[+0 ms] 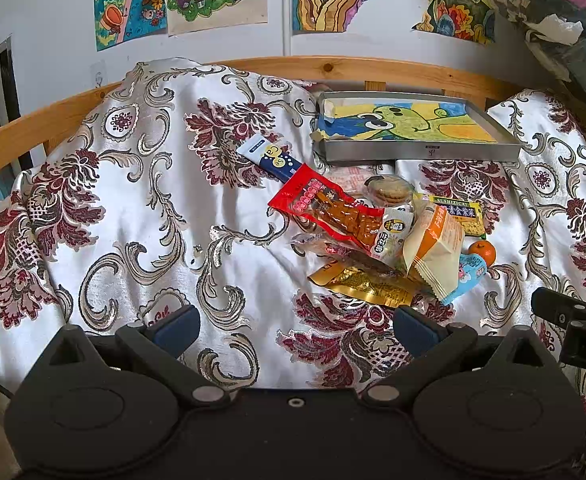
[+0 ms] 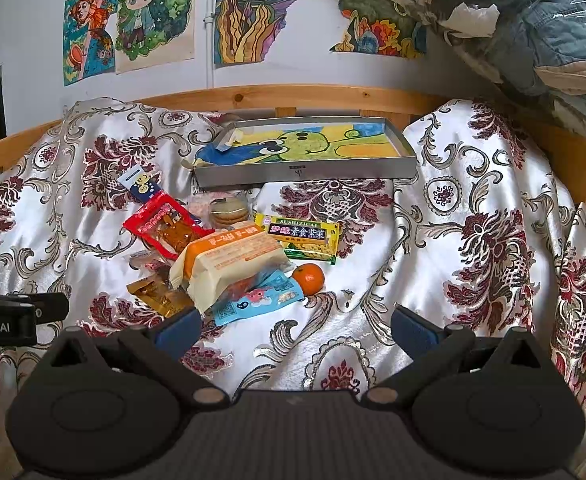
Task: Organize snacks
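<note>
Wooden rail [image 2: 293, 98] bounds the far edge; bare satin floral cloth [image 1: 133, 200] lies open to the left and right of the heap. Snack pile [image 2: 229, 256] — crinkled foil and plastic packets, round biscuits, a smooth orange [image 2: 309, 278] touching a blue packet — sits just before the shallow metal tray [image 2: 305, 170], paper-lined. Left gripper [image 1: 293, 330] and right gripper [image 2: 295, 330]: jaws wide apart, nothing held, short of the pile.

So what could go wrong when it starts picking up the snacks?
The small round orange mandarin might roll away on the shiny, rumpled patterned cloth. The snack packets overlap, so lifting the cream-and-orange wrapped packet could drag the light blue packet beneath it. Both grippers are open and empty.
</note>
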`<state>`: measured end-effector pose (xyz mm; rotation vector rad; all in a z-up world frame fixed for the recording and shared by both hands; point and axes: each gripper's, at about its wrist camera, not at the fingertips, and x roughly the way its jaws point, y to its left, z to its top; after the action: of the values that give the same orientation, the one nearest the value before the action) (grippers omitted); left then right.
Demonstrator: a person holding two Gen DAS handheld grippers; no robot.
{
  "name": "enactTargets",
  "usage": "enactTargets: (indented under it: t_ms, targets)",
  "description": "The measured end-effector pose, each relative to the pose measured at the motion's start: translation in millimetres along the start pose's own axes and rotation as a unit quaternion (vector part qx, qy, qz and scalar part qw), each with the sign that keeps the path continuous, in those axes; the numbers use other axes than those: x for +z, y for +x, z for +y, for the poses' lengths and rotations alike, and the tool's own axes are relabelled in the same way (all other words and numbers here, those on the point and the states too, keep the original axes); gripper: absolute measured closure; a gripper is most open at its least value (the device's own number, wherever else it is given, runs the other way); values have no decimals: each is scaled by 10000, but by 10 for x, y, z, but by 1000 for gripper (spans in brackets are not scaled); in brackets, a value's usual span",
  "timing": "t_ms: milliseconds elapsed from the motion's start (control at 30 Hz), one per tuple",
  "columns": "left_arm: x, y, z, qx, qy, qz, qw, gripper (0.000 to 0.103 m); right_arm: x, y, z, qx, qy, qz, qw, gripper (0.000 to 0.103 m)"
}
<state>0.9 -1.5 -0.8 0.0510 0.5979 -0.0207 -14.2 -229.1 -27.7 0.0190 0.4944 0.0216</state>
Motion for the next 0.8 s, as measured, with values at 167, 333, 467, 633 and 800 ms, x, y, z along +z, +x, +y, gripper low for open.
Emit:
enactTargets:
  t_ms: [167, 333, 467, 633, 800]
  targets:
    - [1, 2, -2, 2, 0, 1, 10000, 1, 3, 1, 0, 2, -2, 4, 10000, 0]
    - [1, 2, -1, 2, 2, 4, 10000, 1, 3, 1, 0, 2, 0, 8, 10000, 0]
    - [1, 4, -2, 10, 6, 2, 10000, 1, 8, 2, 0, 3, 2, 16, 10000, 0]
    - [-68, 63, -11, 110, 33, 24, 9999, 1, -15, 20, -23, -5, 65, 71, 10000, 0]
    - [-79, 67, -19, 109, 55, 38, 9999, 1, -2, 27, -44, 31, 165, 94, 9998, 0]
